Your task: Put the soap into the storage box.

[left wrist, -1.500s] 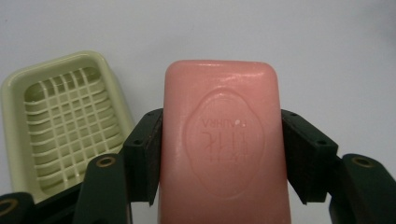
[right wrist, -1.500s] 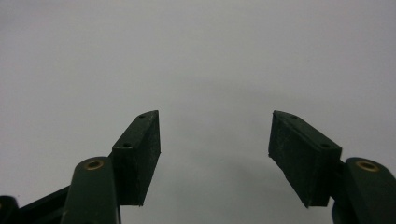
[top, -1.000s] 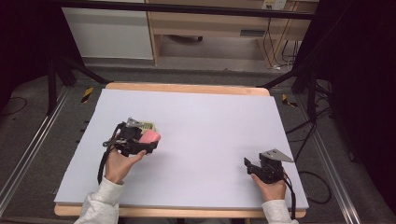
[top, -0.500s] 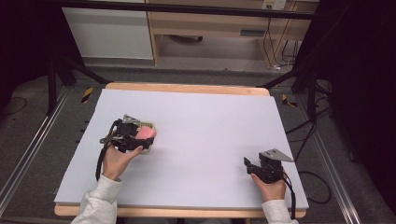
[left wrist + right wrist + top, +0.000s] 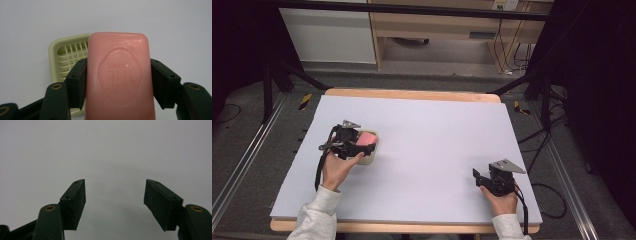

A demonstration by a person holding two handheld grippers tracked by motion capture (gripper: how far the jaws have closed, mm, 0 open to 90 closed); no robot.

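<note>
The left gripper point(image 5: 118, 82) pinches the soap point(image 5: 119, 75) above the dish point(image 5: 68, 56); setting it in remains. The right gripper point(image 5: 115, 202) idles, spread.

Pale lilac surface point(image 5: 437, 145) with a wooden edge showing along its far side, sitting on dark grey carpeted floor point(image 5: 277, 125). Beyond it a wooden desk point(image 5: 437, 30) and a white cabinet point(image 5: 329, 35). Black stand legs point(image 5: 272, 80) either side, cables point(image 5: 552, 140) trailing over the floor, dim light all round.
</note>
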